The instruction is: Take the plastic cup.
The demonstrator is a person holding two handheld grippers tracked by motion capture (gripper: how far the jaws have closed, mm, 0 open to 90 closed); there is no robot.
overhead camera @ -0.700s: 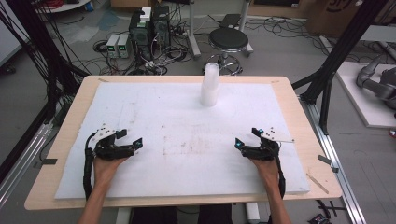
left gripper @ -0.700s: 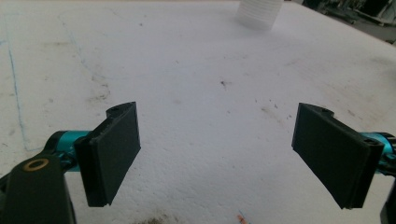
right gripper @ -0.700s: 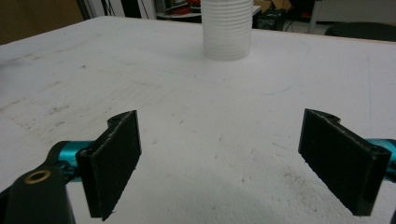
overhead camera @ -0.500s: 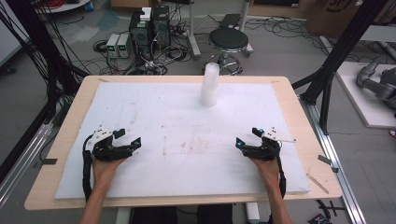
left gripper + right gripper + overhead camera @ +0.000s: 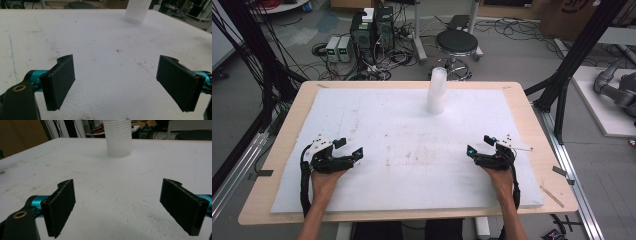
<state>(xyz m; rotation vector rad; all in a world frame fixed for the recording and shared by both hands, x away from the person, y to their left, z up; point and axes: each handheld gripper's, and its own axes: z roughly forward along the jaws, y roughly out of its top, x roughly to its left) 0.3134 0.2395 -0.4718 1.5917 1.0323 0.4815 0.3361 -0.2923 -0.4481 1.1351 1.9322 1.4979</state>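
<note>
1. White foam sheet (image 5: 412,150), scuffed and stained, covers the wooden tabletop (image 5: 537,150); beyond it a black stool (image 5: 456,42) and computer boxes (image 5: 372,30) stand among floor cables.
2. Stack of white cups (image 5: 437,90) stands well ahead of both pairs of fingers; its top is cut off in both gripper views.
3. Left gripper (image 5: 349,148) and right gripper (image 5: 479,145) rest low, fingers wide apart, holding nothing.
</note>
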